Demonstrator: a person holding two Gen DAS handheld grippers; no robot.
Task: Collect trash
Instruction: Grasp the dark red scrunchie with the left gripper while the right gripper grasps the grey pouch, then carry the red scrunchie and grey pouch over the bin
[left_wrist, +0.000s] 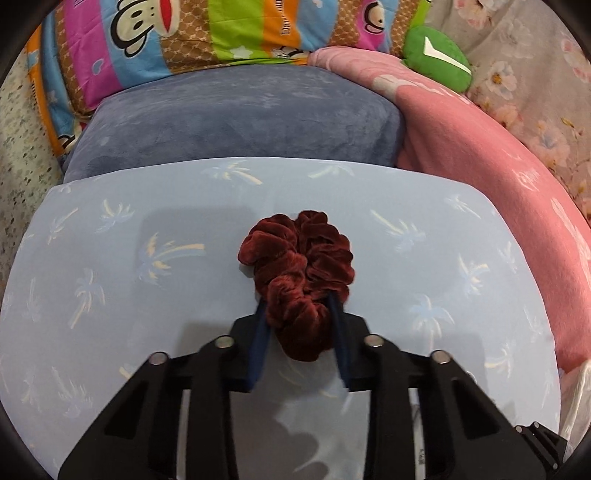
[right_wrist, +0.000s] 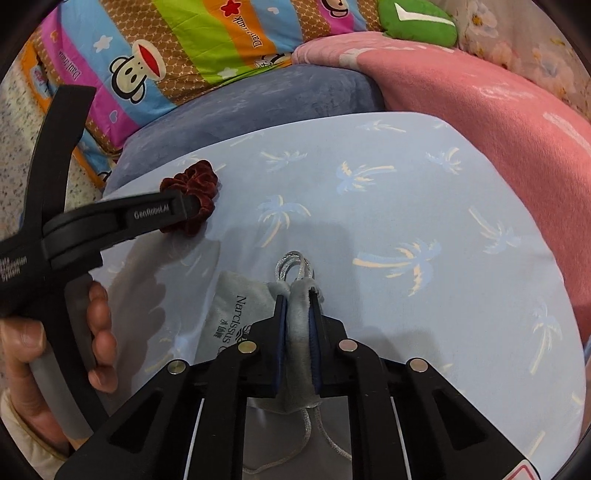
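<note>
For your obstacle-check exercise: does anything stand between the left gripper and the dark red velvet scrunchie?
Nothing does. The left gripper already has its blue fingers closed on the dark red velvet scrunchie, above the pale blue palm-print tabletop.

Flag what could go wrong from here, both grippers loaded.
1. The left gripper pinches only the near folds of the scrunchie; plush velvet may slip out on a lift.
2. The right gripper clamps the grey pouch at its bunched top; its drawstring cord hangs loose and could snag.
</note>
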